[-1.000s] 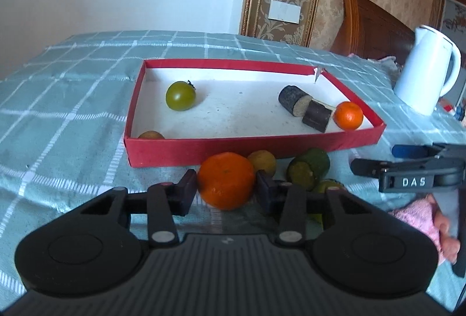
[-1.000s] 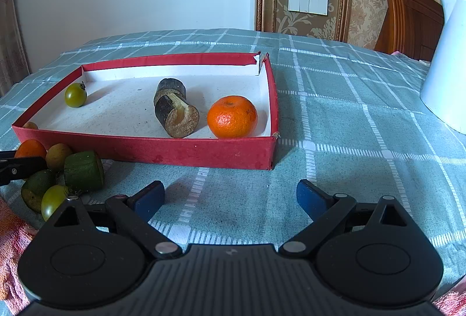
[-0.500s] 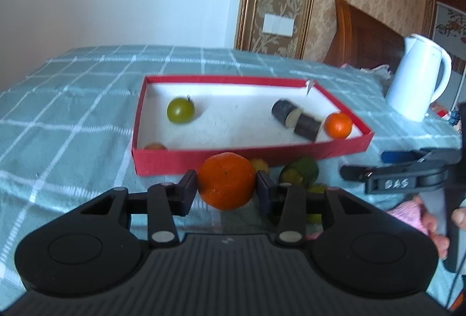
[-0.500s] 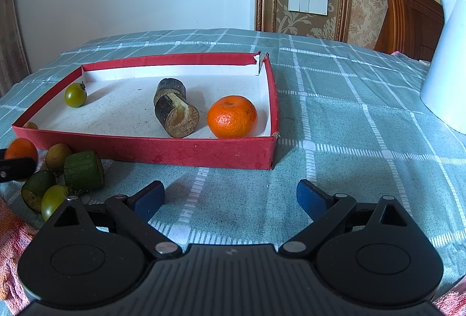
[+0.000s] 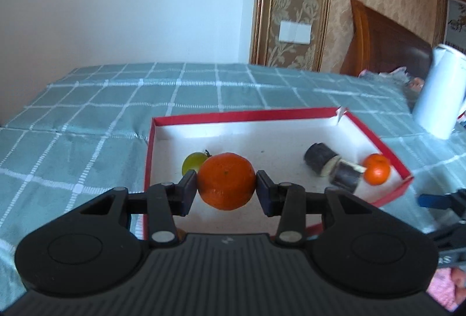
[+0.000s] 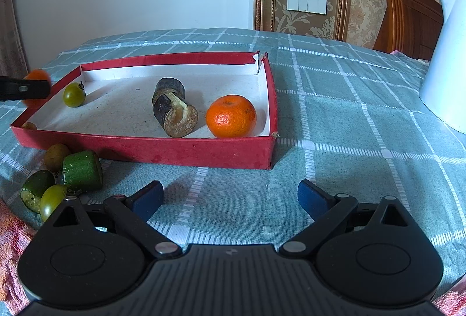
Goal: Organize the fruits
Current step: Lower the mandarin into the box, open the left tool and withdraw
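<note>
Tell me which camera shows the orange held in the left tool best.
The left wrist view: the held orange sits whole and centred between the left tool pads. The right wrist view shows it only blurred at the left edge, half hidden by a dark finger.

Left claw gripping orange mandarin, above red tray

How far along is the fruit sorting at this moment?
Done: an orange, a green tomato and two dark cut pieces lie in the red box. In hand: the left gripper holds an orange above the box. Left: green pieces and small fruits outside it. The right gripper is open.
</note>
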Available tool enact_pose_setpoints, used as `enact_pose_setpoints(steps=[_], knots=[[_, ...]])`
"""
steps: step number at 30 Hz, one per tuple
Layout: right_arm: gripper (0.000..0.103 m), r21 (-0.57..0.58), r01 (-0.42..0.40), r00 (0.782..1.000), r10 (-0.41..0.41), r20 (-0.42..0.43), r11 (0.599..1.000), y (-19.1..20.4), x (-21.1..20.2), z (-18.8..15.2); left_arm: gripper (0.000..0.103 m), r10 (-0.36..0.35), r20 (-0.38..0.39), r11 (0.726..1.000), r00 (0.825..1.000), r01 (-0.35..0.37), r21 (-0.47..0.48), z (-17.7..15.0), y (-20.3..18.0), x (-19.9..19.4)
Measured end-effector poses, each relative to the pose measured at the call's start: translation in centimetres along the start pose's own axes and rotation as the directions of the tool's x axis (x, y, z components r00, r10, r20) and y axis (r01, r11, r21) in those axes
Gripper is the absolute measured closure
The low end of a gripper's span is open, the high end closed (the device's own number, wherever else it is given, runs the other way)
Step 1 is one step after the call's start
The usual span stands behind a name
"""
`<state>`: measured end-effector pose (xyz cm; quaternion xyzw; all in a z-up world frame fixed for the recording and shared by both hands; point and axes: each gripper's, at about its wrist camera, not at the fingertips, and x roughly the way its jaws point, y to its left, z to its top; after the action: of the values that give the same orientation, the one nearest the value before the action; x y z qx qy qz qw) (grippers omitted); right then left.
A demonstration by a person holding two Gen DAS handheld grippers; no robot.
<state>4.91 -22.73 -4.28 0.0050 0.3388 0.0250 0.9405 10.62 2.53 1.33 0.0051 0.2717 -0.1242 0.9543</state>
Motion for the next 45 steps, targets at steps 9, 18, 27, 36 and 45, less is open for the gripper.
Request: enact_pose_setpoints(steps=[9, 18, 27, 36, 45], knots=[[0.003, 0.0, 0.0, 1.0, 0.0, 0.0, 1.0, 0.0, 0.0, 0.0, 0.063, 0.014, -0.074, 1.0, 0.997, -0.014, 0.001, -0.7, 0.2, 3.1], [0.002, 0.0, 0.0, 1.0, 0.0, -0.001, 1.0, 0.0, 0.0, 0.0, 0.058, 0.025, -0.075, 1.0, 0.997, -0.023, 0.02, -1.1, 0.0, 3.0], [0.001, 0.002, -0.002, 1.0, 0.002, -0.003, 1.0, 0.0, 0.1, 0.1, 0.036, 0.071, 0.035, 0.997, 0.997, -0.07, -0.02, -1.9, 0.6, -2.4], [0.001, 0.002, -0.002, 1.0, 0.002, -0.003, 1.0, -0.1, 0.1, 0.1, 0.021, 0.056, 0.059, 0.993, 0.997, -0.062, 0.102, -6.3, -0.9, -6.7], [0.001, 0.003, -0.004, 1.0, 0.004, -0.003, 1.0, 0.0, 0.1, 0.1, 0.007, 0.111, 0.026, 0.993, 0.993, -0.112, 0.04, -7.7, 0.9, -5.5]])
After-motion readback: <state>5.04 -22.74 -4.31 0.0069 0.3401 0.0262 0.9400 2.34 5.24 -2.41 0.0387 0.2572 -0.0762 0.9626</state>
